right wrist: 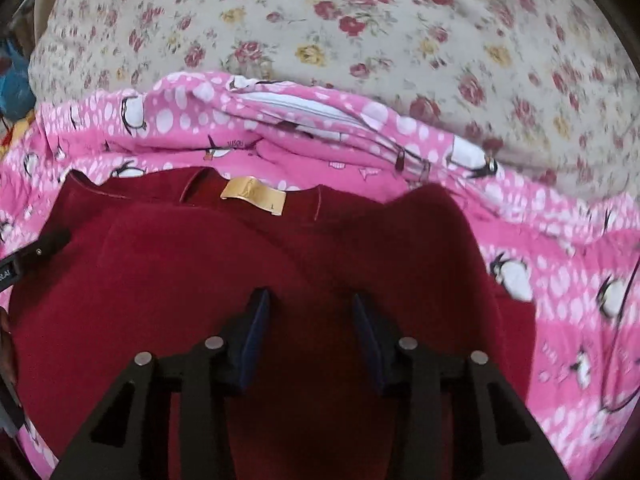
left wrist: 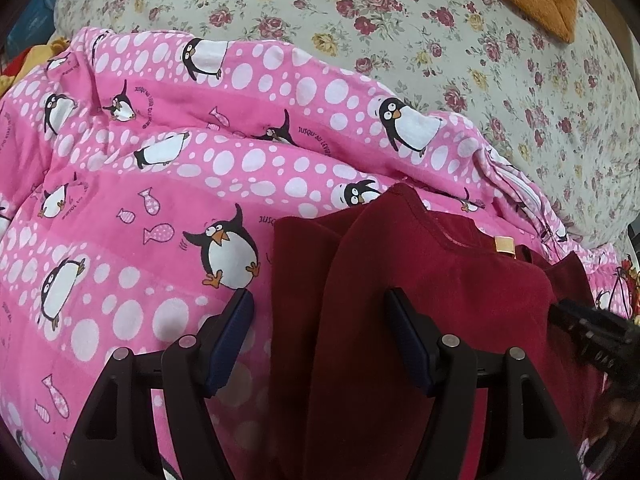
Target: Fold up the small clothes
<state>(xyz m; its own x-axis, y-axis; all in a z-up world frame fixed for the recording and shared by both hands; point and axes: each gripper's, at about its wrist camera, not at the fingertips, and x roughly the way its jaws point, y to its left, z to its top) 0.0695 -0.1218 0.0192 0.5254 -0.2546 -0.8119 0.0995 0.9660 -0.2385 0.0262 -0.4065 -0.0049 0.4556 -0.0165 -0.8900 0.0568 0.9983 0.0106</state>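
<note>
Your right hand-held gripper (right wrist: pixel 308 300) hovers over the dark red garment (right wrist: pixel 240 272), jaws partly spread with nothing pinched. Your left hand-held gripper (left wrist: pixel 320 300) is spread wide over the garment's left edge. Beyond both lie the pink penguin blanket (left wrist: pixel 140 200) and floral sheet (left wrist: pixel 440 40).

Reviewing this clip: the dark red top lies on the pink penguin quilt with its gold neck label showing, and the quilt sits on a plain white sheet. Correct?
Not quite. The sheet is not plain white: it is cream with a printed rose pattern, as the right wrist view shows. The rest holds: the dark red top lies on the pink penguin quilt with its gold neck label showing.
</note>
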